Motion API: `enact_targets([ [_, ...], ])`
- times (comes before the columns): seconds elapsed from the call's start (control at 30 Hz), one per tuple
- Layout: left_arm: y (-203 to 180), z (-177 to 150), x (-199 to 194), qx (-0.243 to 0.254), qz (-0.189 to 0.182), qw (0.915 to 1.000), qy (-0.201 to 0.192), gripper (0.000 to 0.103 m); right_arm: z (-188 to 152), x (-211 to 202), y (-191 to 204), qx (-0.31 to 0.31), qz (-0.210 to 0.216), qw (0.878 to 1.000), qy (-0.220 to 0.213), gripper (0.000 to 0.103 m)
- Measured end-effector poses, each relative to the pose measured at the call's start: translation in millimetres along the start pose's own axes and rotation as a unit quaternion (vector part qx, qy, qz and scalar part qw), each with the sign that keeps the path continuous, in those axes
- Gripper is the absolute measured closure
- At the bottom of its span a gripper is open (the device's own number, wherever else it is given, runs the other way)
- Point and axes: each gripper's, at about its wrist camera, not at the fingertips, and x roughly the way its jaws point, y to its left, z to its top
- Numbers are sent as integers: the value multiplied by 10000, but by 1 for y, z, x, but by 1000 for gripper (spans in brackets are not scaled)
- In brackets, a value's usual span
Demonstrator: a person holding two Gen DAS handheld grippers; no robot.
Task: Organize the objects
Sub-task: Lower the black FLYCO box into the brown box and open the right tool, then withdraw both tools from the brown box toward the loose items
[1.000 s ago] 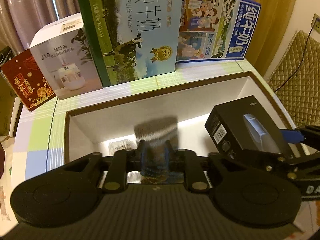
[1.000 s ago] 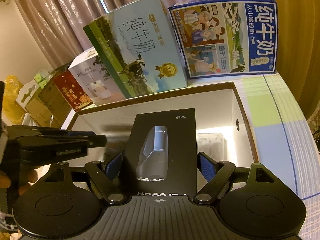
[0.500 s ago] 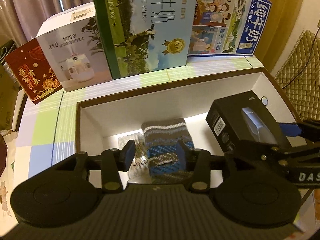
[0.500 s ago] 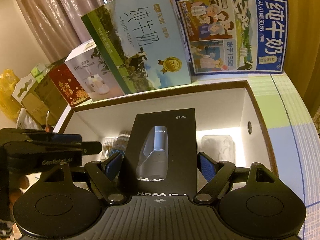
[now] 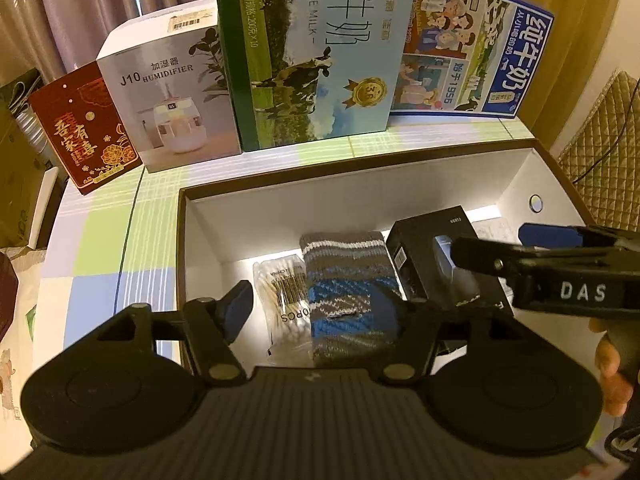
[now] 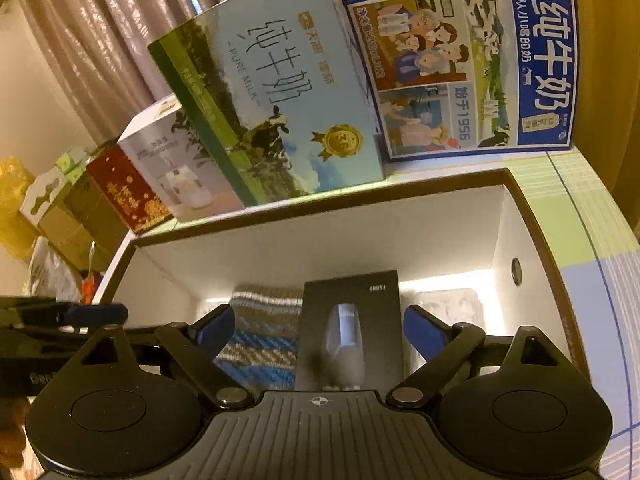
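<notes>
An open storage box [image 5: 360, 200] with white walls and a brown rim stands on the checked tablecloth. On its floor, left to right, lie a pack of cotton swabs [image 5: 280, 296], a grey and blue striped sock [image 5: 344, 280] and a black shaver box [image 5: 432, 256]. My left gripper [image 5: 314, 308] hangs open above the sock, its pads apart from it. In the right wrist view my right gripper [image 6: 320, 324] is open over the shaver box [image 6: 352, 320], with a gap on each side. The sock [image 6: 264, 332] lies just left of it.
A clear plastic packet [image 6: 448, 304] lies at the box's right end. Behind the box stand two milk cartons [image 5: 320, 52] [image 5: 472, 48], a humidifier box [image 5: 168, 96] and a red box [image 5: 84, 128]. A hand [image 5: 608, 360] holds the right gripper. A quilted chair [image 5: 600, 128] stands to the right.
My left gripper opened and let go of the sock, which now lies in the box. My right gripper opened and the shaver box dropped down beside the sock.
</notes>
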Motion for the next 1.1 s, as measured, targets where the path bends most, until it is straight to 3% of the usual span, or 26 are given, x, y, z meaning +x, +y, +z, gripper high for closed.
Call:
enact_targets([
  [0.53,-15,-22,-44,-88,-170,9996,-195,24,-20,-59,-1,-224,-155,9996,7,5],
  [1.1,-33,-70,-114,-269,-277,9985,-375,19,-57,-130,8,-363,-222,9990,-118,4],
])
